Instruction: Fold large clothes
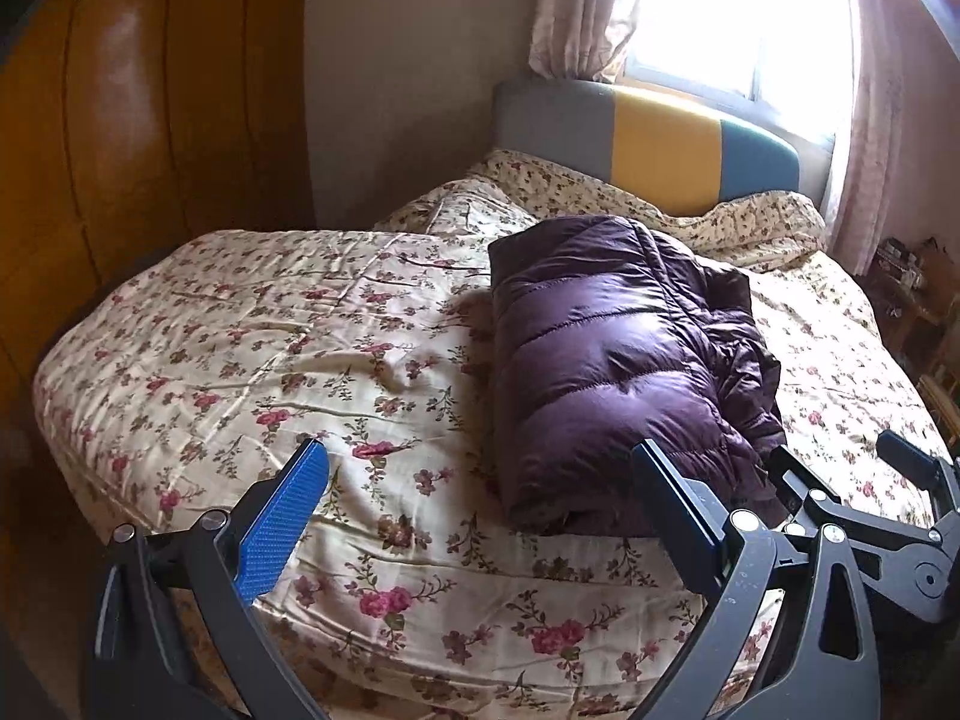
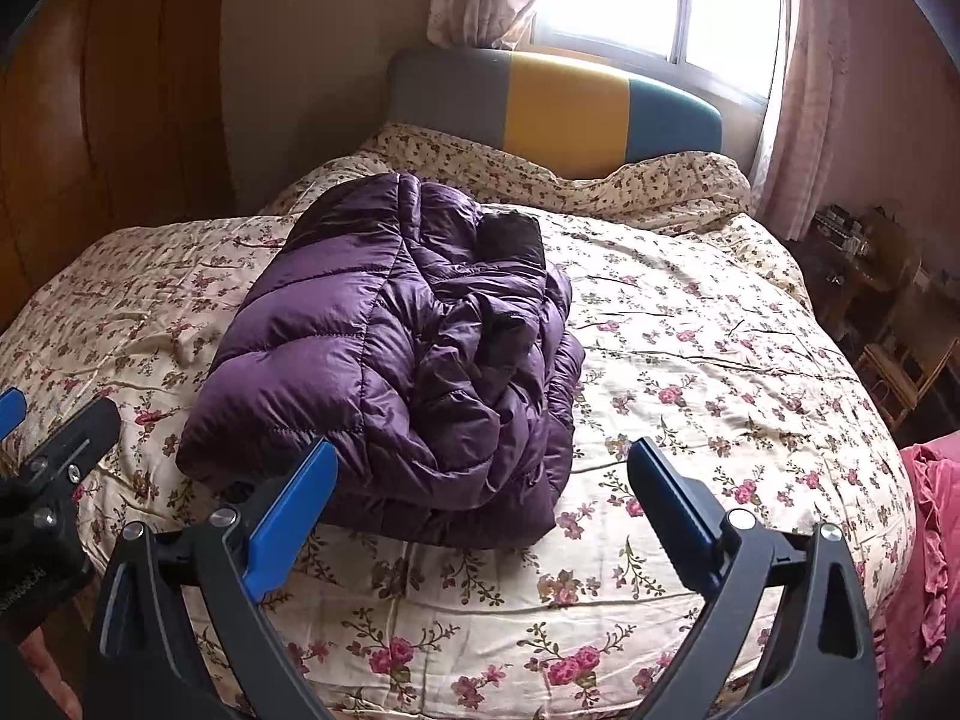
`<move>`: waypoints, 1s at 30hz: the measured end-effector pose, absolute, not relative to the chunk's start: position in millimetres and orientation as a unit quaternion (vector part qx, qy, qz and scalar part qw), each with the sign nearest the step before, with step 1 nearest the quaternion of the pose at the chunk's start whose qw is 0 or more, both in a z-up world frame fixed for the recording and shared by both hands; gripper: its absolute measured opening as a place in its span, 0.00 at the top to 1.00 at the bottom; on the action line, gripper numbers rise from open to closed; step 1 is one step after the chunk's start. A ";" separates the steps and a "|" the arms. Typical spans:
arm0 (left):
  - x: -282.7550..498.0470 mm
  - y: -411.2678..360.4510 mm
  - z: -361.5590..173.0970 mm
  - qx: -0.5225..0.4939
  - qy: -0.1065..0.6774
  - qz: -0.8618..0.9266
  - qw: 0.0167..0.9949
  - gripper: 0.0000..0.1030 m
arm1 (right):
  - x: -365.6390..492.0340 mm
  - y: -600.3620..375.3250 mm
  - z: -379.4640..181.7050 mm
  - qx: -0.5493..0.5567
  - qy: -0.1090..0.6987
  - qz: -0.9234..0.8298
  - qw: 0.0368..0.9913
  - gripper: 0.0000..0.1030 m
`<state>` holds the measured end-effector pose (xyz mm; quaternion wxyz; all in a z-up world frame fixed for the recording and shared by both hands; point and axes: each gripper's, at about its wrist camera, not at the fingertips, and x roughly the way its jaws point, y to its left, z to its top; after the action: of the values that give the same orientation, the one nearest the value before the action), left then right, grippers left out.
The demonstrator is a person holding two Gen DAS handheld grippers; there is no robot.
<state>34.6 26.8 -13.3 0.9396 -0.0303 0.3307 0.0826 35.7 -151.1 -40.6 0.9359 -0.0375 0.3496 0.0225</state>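
A purple quilted down jacket (image 1: 618,360) lies folded into a thick bundle on the floral bed cover (image 1: 270,348). It also shows in the right wrist view (image 2: 390,360), with crumpled folds on its right side. My left gripper (image 1: 480,492) is open and empty, above the bed's near edge, just left of the jacket's near end. My right gripper (image 2: 480,480) is open and empty, held just in front of the jacket's near end. The right gripper also shows at the right edge of the left wrist view (image 1: 852,480).
The bed has a grey, yellow and blue headboard (image 1: 654,144) under a bright window (image 2: 648,0) with curtains. A brown wardrobe (image 1: 120,120) stands to the left. Wooden furniture (image 2: 888,324) stands to the right. Pink ruffled fabric (image 2: 924,540) hangs at the bed's right corner.
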 end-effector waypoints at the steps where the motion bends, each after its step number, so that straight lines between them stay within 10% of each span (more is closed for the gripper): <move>1: 34.3 25.5 -13.9 -0.027 0.331 0.081 0.940 0.03 | 35.4 -151.9 -40.3 -0.036 0.350 0.021 0.936 0.06; 30: 31.0 12.1 -14.8 -0.019 0.335 0.063 0.940 0.03 | 27.2 -162.0 -41.8 -0.036 0.353 0.014 0.935 0.03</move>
<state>31.0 12.1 -14.8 0.9398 -0.0189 0.3355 0.0628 27.2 -162.0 -41.8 0.9349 -0.0357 0.3529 0.0141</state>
